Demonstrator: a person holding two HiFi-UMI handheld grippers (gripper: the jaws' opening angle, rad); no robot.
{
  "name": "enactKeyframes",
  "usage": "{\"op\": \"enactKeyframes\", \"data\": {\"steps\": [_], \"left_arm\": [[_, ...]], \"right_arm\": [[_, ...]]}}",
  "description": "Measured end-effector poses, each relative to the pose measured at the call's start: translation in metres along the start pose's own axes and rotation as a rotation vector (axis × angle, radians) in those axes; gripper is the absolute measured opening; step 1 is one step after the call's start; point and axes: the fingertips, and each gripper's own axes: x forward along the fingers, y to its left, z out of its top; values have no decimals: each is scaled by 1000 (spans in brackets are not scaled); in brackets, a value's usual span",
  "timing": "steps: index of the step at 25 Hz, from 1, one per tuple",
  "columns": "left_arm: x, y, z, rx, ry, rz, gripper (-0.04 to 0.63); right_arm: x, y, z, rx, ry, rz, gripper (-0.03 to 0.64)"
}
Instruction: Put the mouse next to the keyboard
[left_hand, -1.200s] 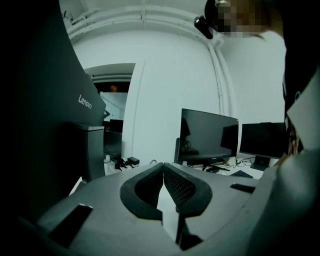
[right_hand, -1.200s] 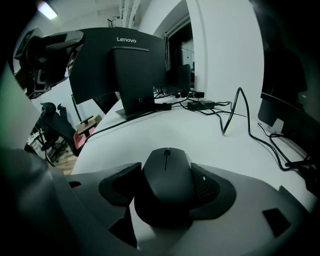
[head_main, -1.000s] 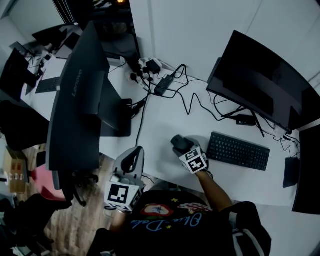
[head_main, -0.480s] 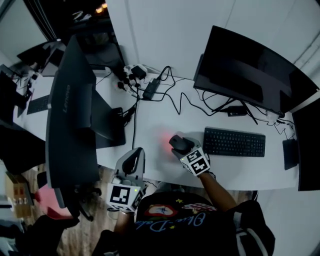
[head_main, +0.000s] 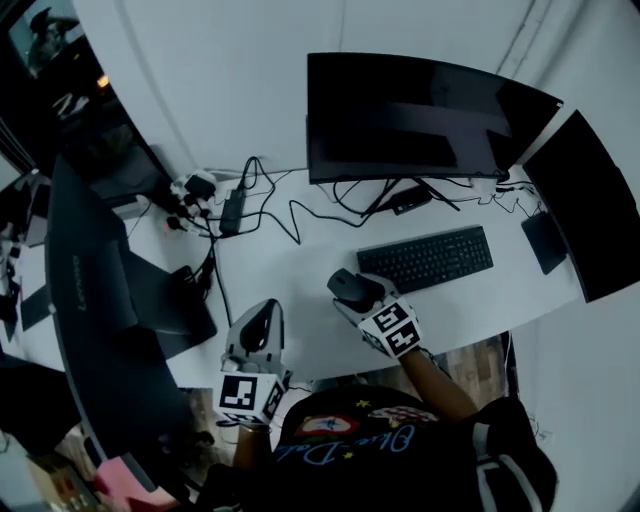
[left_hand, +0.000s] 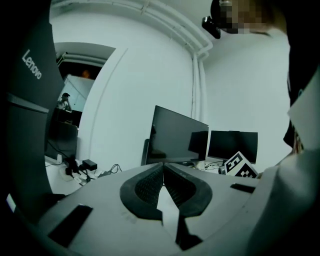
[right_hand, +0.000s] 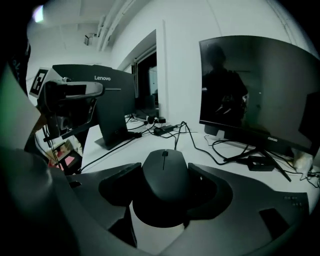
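1. The right gripper (head_main: 350, 291) is closed on the mouse (right_hand: 164, 179); its two dark jaws stand wide apart, one pressed to each flank of the mouse, whose scroll wheel faces away from the gripper's camera.
2. In the head view the mouse sits at the tip of the right gripper, over the white desk (head_main: 300, 250), near the left end of the keyboard (head_main: 425, 258) and not touching it; whether the mouse rests on the desk or is held above it cannot be told.
3. The keyboard lies at a slant in front of a wide dark monitor (head_main: 420, 115); a second dark monitor (head_main: 585, 215) stands at the desk's right end.
4. The left gripper (left_hand: 162, 172) has its jaws drawn together, their ribbed pads meeting at the tip with nothing between them; in the head view it is at the near edge of the desk, to the left of the right gripper and well apart from the mouse.
5. A tall Lenovo monitor (head_main: 90, 330) shows its back at the left side; black cables (head_main: 290, 210) run across the desk from a power strip (head_main: 198, 186) towards the wide monitor's stand.
6. The person's arm in a dark sleeve reaches to the right gripper from the bottom of the head view.
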Motion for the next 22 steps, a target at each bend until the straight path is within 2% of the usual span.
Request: {"op": "enactKeyframes", "data": {"steps": [5,10,16,22], "left_arm": [[26,-18,-2,22,14,-114,3],[41,-27,-9,33,36,-178,3],[66,-45,-13,41,46,-235,3],[91,-75,-16,51,67,-236,3]], "right_arm": [[-25,-21,0,53,-25,-87,272],[-42,-34,-12,119,-34,-140,272],[-66,-60,-18,150,-59,-201,272],[-94,-100,-26,169,-86,-246,272]]}}
